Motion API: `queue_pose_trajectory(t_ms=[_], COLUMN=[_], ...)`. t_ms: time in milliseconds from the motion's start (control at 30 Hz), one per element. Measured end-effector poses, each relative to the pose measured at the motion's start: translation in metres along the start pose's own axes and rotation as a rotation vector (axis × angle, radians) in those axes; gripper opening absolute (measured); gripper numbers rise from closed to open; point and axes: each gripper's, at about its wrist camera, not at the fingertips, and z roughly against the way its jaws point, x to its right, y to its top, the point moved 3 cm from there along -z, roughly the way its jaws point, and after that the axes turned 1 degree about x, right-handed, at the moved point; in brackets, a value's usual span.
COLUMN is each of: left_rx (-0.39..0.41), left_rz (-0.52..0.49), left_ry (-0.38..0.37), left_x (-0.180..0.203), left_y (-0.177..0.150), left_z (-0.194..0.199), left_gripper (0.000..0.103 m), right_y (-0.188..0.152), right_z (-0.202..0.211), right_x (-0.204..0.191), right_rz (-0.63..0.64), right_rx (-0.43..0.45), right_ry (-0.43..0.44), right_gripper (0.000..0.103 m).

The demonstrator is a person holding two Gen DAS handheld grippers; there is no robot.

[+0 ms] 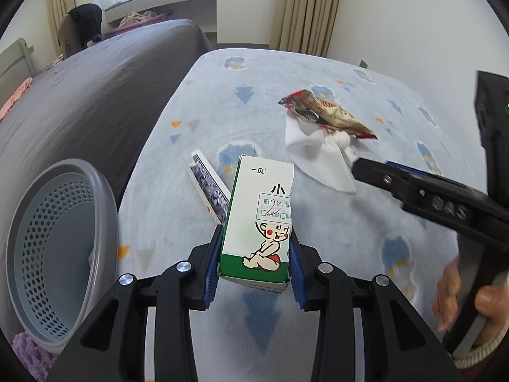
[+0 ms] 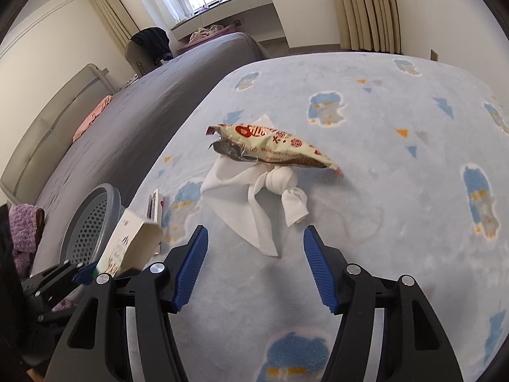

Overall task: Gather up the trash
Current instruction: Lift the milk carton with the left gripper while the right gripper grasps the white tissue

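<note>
My left gripper (image 1: 256, 248) is shut on a white and green medicine box (image 1: 259, 219) with a cartoon baby, held above the blue blanket; the box also shows in the right wrist view (image 2: 130, 245). My right gripper (image 2: 254, 238) is open and empty, just short of a crumpled white tissue (image 2: 251, 197). A torn snack wrapper (image 2: 276, 149) lies on the tissue's far side. In the left wrist view the tissue (image 1: 318, 156) and wrapper (image 1: 327, 111) lie ahead to the right, with the right gripper's fingertips (image 1: 366, 168) at the tissue. A small flat packet (image 1: 210, 187) lies behind the box.
A grey perforated bin (image 1: 60, 248) stands at the left by the blanket's edge, also in the right wrist view (image 2: 92, 222). A grey bed (image 1: 95, 95) lies beyond it. The patterned blue blanket (image 2: 381, 191) covers the surface. A purple cloth (image 2: 24, 229) lies at far left.
</note>
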Motion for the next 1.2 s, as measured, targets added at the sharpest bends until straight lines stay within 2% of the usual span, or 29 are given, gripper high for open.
queue_pose_trajectory(t_ms=[200,633,800,1200], left_rx=[0.003,0.092,0.097,0.087], left_rz=[0.002,0.041,0.055,0.064], left_ry=[0.004,0.065,0.081,0.113], left_x=[-0.009,-0.037,-0.045,-0.051], left_y=[-0.011,-0.013,-0.016,-0.017], left_z=[0.019,0.058,0.063,0.061], left_gripper=[0.036,0.036,0.037,0.037], right_y=[-0.002,0.004,0.013,0.030], right_z=[-0.004,-0.011,-0.020,-0.059], right_x=[-0.003,-0.006,-0.014,-0.011], right_rz=[0.000,-0.045,-0.036,-0.025], right_rx=[-0.004,0.009,0.019,-0.021], right_ry=[0.002,0.035,0.007,-0.106], right_gripper=[0.060,0.060,0.061,0.062])
